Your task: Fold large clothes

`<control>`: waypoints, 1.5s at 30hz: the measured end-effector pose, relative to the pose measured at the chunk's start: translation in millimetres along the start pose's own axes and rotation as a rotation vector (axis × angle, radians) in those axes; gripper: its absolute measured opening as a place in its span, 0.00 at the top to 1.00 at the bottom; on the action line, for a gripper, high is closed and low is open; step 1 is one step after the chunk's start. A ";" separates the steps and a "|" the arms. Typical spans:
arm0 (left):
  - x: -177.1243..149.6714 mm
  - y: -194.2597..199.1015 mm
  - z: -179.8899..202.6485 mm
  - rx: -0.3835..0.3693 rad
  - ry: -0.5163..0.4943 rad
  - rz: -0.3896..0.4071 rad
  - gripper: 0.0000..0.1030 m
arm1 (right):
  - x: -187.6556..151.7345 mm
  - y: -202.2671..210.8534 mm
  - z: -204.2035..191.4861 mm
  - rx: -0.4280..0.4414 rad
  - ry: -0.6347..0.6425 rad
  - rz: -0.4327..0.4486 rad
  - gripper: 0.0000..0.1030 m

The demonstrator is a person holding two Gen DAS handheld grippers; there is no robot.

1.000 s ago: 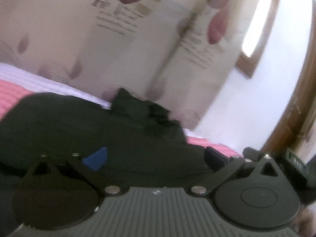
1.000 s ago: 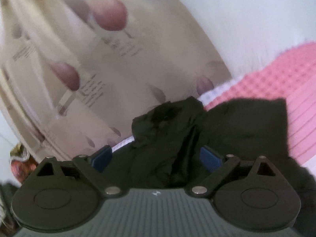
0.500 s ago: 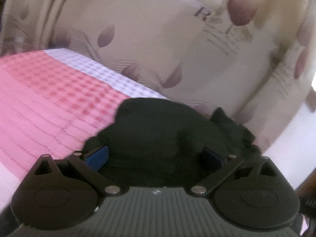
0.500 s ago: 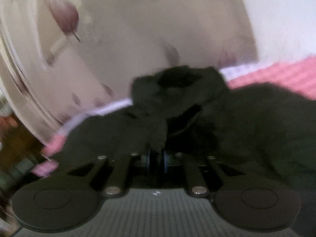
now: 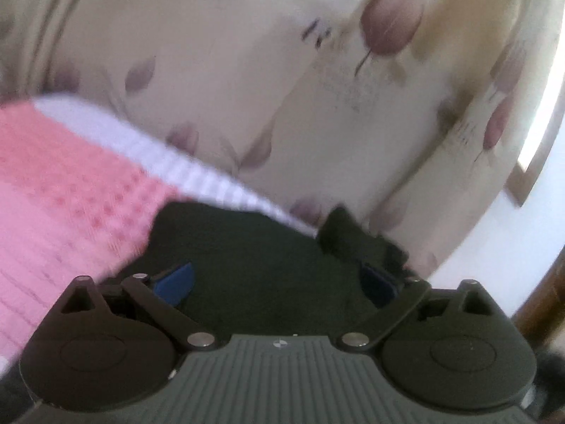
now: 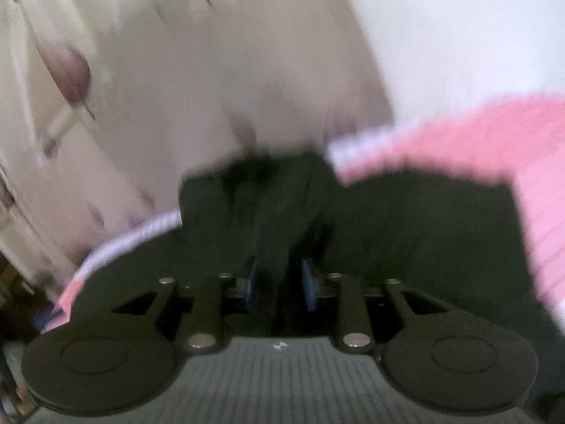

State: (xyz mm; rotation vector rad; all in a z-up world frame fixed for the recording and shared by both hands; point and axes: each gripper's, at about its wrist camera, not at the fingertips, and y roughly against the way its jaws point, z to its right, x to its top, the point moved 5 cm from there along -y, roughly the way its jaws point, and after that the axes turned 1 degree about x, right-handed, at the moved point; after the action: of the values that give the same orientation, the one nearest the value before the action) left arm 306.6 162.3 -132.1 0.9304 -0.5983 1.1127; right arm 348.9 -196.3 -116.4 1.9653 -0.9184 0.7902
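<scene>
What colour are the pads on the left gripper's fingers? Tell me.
Blue. The left gripper's finger pads show best in the left wrist view, against the dark garment.

1. A bedroom in a home: a bed with a pink-and-white checked bedspread [image 5: 63, 190] fills the near ground.
2. A cream curtain [image 5: 247, 70] printed with mauve tulips hangs just behind the bed.
3. A wood-framed window [image 5: 529, 162] sits in the white wall [image 5: 476, 247].

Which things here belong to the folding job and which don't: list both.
Job: black garment; right gripper, closed on a fold of it; left gripper, open over it.
Not part: pink bedspread; floral curtain; window frame.
</scene>
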 end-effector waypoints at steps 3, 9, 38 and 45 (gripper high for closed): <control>-15.2 -10.5 -18.0 -0.029 0.094 -0.027 0.11 | 28.1 18.3 -52.2 0.118 0.163 0.047 0.72; -24.7 -8.3 -19.3 -0.048 0.095 -0.019 0.05 | 43.3 -58.4 -195.5 0.452 0.451 -0.217 0.73; -28.6 -6.7 -29.2 -0.035 0.121 -0.018 0.01 | -72.7 -277.8 -272.5 0.536 0.604 -0.492 0.90; -28.2 -6.1 -34.4 -0.053 0.152 -0.012 0.00 | 0.8 -197.6 -234.2 0.530 0.419 -0.329 0.52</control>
State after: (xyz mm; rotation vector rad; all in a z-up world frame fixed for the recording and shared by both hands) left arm 301.0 177.4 -174.0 0.7944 -0.4946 1.1403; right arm 466.0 85.0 -83.6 2.1860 -0.1317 1.2733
